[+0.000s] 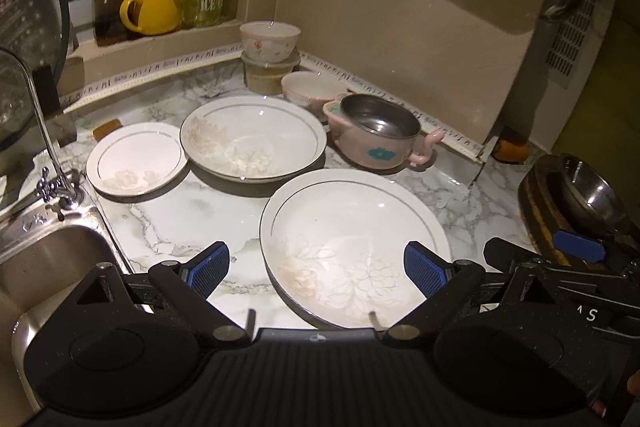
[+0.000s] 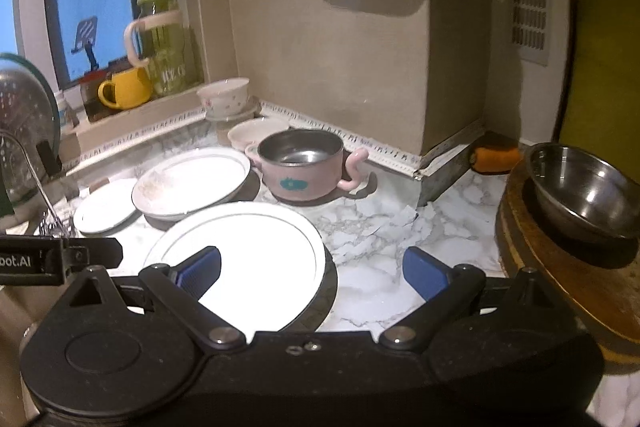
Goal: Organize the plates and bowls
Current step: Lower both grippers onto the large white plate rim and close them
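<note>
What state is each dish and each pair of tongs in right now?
Left tongs: open, holding nothing.
Right tongs: open, holding nothing.
Near big plate: flat on counter, empty.
Far big plate: flat, empty.
Small plate: flat, empty.
Pink pot: upright, uncovered.
Flowered bowl: upright, stacked on a container.
Steel bowl: upright on wooden board.

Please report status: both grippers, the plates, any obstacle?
Left hand-held gripper open, empty. Right hand-held gripper open, empty. Near plate untouched on counter. Nothing in the way.
</note>
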Demonstrator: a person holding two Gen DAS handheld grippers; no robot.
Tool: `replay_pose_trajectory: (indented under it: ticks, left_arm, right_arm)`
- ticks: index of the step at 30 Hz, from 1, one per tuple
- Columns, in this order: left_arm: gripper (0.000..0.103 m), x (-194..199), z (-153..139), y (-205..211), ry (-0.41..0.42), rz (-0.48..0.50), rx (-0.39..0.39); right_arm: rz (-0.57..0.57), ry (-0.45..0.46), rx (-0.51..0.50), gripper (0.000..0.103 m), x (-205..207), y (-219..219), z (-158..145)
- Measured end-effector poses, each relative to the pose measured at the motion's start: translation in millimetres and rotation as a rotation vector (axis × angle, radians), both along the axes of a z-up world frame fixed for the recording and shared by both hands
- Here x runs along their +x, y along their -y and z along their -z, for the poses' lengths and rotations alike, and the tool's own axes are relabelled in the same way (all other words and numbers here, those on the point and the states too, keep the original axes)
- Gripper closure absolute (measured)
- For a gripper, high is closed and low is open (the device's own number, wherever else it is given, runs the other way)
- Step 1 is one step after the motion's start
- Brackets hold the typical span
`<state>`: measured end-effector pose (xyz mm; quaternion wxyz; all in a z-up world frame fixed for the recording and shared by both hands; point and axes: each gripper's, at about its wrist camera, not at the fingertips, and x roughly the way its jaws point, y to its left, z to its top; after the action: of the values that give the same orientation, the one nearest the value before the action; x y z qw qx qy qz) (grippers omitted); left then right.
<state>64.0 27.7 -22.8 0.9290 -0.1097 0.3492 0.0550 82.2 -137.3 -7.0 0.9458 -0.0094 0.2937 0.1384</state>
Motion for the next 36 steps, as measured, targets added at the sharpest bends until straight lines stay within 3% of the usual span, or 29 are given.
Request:
replay_pose_trajectory:
  ticks: [10,14,18,19,22,31,33,36]
  left_arm:
    - [0.008,43,33,-22,-0.140,-0.010,-0.015]
    - [0.009,64,49,-34,-0.218,-0.005,-0.097]
    - [0.010,78,60,-45,-0.251,-0.032,-0.131]
    - [0.011,81,62,-47,-0.255,-0.032,-0.140]
    - [0.028,89,67,-49,-0.284,-0.027,-0.139]
    - [0.038,107,79,-60,-0.325,-0.044,-0.206]
    - [0.048,109,81,-63,-0.333,-0.044,-0.236]
    - [0.053,111,84,-65,-0.343,-0.046,-0.255]
  right_arm:
    - [-0.090,-0.140,-0.068,0.016,60,-4,25]
    - [-0.094,-0.230,-0.041,0.025,88,-1,38]
    - [-0.094,-0.305,-0.029,0.029,108,0,49]
    - [-0.097,-0.324,-0.026,0.029,112,0,51]
    - [-0.108,-0.372,-0.023,0.041,125,-1,58]
    - [-0.160,-0.449,-0.025,0.059,152,-8,63]
    - [-0.157,-0.469,-0.021,0.064,157,-7,66]
    - [-0.152,-0.500,-0.003,0.068,164,-4,69]
